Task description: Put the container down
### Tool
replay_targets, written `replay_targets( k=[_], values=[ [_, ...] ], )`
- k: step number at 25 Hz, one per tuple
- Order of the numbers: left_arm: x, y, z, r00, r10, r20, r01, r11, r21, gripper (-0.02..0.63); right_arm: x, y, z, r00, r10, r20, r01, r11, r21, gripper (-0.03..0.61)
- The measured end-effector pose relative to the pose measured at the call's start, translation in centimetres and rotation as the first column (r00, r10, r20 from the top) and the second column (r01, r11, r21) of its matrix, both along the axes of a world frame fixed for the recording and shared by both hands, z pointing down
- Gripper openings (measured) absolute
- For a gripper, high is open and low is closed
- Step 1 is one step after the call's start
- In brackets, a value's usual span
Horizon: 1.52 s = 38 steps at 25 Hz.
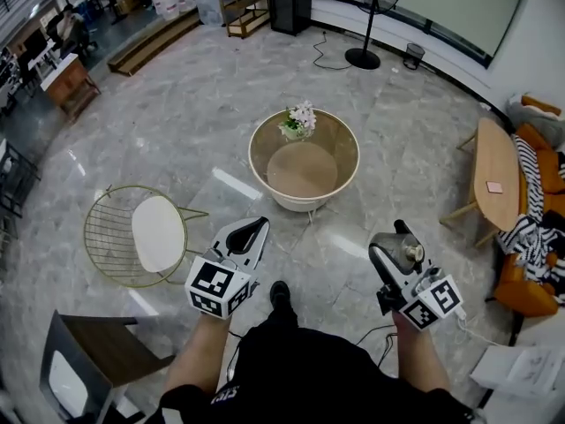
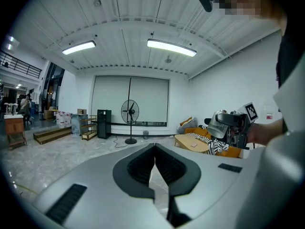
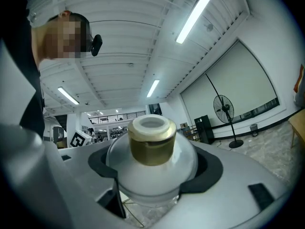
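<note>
1. Left gripper (image 2: 154,151): jaws are pressed together; nothing is held.
2. Container (image 3: 151,149), white with gold collar: clamped in the right gripper (image 1: 402,239), above the floor (image 1: 177,122), nearer than and right of the round table (image 1: 346,170).

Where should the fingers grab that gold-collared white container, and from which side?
On the round white body of the container, below the gold collar, pinched from opposite sides. The belly bulges and seats between the fingers; the collar is narrower. The right gripper holds it so.
</note>
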<state>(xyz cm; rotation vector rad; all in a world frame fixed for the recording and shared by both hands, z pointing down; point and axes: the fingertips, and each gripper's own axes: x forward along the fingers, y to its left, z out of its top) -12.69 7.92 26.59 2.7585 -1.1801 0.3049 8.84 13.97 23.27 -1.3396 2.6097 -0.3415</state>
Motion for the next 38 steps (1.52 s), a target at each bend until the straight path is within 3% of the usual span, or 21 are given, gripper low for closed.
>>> replay_targets(
  k=[9, 21, 28, 34, 38],
  values=[
    [-4.0, -12.2, 0.1, 1.000, 0.022, -0.007, -0.022, 1.000, -0.007, 0.017, -4.1, -12.1, -1.1, 0.999, 0.029, -0.021, -0.029, 0.999, 0.021, 0.349],
    [-6.3, -19.0, 1.1, 1.000, 0.014, -0.027, -0.015, 1.000, -0.026, 0.017, -6.4, -18.7, -0.1, 0.999, 0.026, -0.034, -0.026, 1.000, -0.013, 0.349],
    [-3.4, -24.2, 1.6, 1.000, -0.024, -0.009, 0.024, 0.998, -0.051, 0.017, -2.8, -25.0, 0.6, 1.000, -0.005, -0.012, 0.004, 1.000, -0.028, 0.349],
    [1.4, -30.5, 0.7, 0.996, -0.084, 0.018, 0.084, 0.996, -0.037, 0.017, 1.7, -32.7, 0.5, 0.996, -0.082, -0.023, 0.082, 0.997, -0.012, 0.349],
    [4.7, -33.3, 0.3, 0.993, -0.119, -0.011, 0.118, 0.992, -0.050, 0.017, 4.6, -37.0, 0.4, 0.989, -0.141, -0.040, 0.141, 0.990, -0.006, 0.349]
  ],
)
